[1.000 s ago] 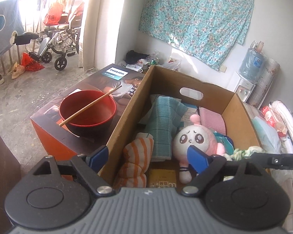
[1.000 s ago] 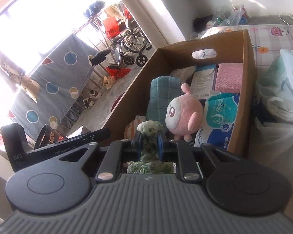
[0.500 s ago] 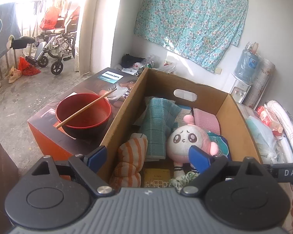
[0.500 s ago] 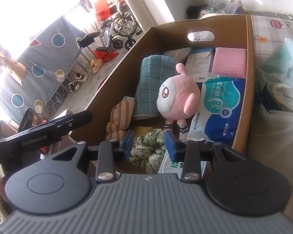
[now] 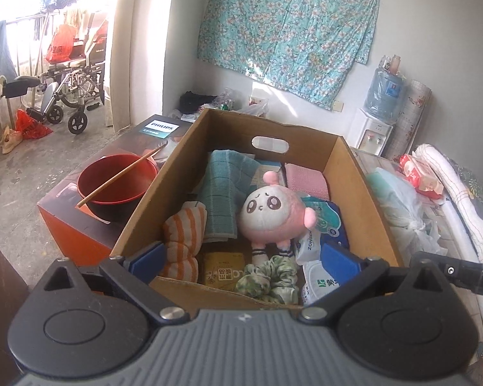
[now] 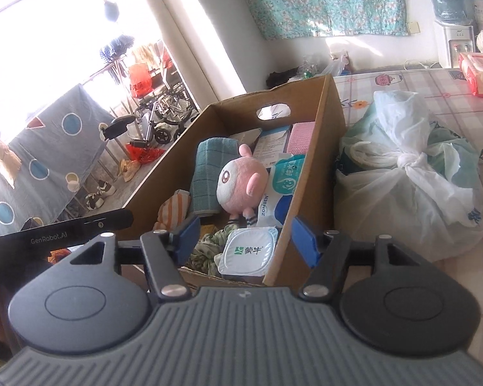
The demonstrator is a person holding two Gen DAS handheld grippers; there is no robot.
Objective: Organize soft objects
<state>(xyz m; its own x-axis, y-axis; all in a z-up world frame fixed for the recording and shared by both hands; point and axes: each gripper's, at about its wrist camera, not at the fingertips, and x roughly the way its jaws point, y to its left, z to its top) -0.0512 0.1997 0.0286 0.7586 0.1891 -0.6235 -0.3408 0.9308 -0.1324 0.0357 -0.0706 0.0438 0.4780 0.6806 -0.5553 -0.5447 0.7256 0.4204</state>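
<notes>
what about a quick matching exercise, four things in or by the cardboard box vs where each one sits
Things:
1. pink plush toy
2. green scrunchie
3. red bowl
4. pink cloth

Places:
A. on the printed carton outside the box
B. far end of the box, under the handle hole
C. middle of the box, beside the teal towel
D. near end of the box, at the toy's feet

Pairs: 1-C, 2-D, 3-A, 4-B

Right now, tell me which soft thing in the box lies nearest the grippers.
The green scrunchie, crumpled against the cardboard box's near wall. The pink plush toy, striped cloth and teal towel sit farther back.
</notes>
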